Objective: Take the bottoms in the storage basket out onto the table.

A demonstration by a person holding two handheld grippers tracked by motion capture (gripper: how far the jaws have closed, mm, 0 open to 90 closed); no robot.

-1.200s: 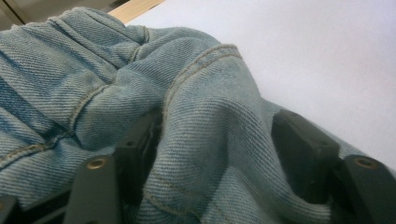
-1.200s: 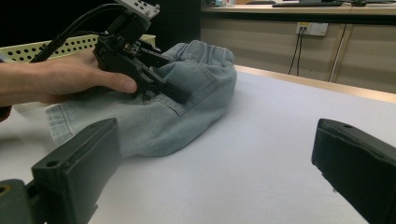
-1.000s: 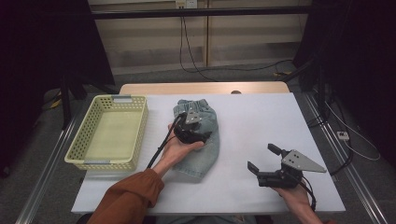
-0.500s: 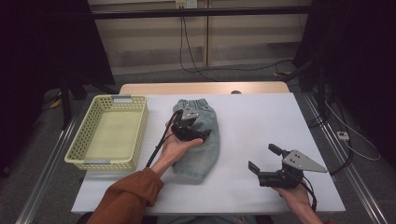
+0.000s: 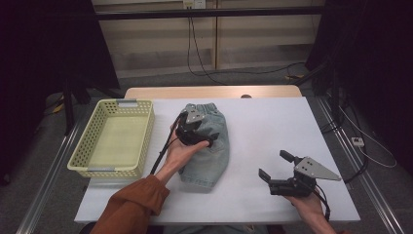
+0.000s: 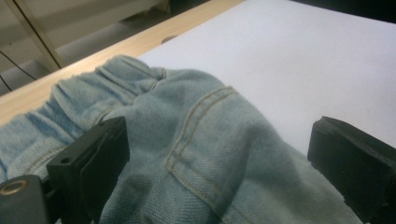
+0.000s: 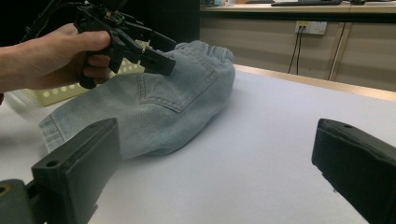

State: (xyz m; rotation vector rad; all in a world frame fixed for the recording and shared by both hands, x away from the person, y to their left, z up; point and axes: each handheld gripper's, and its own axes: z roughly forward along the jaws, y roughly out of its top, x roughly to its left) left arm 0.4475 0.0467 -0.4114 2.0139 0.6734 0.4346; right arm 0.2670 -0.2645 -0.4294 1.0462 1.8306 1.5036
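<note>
Jeans (image 5: 207,141), light blue and folded up, lie in the middle of the white table (image 5: 272,122), with a yellow basket (image 5: 114,139) just beside them. From the high view, the left gripper (image 5: 197,134) sits over the jeans, and the right gripper (image 5: 275,168) is well apart, jaws spread.

The left gripper view has its jaws spread wide over the denim, close above a pocket seam (image 6: 196,116).

The right gripper view has spread jaws over bare table, and the jeans lie farther off.

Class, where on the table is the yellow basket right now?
In the high view, the basket sits at the table's left, beside the jeans.
</note>
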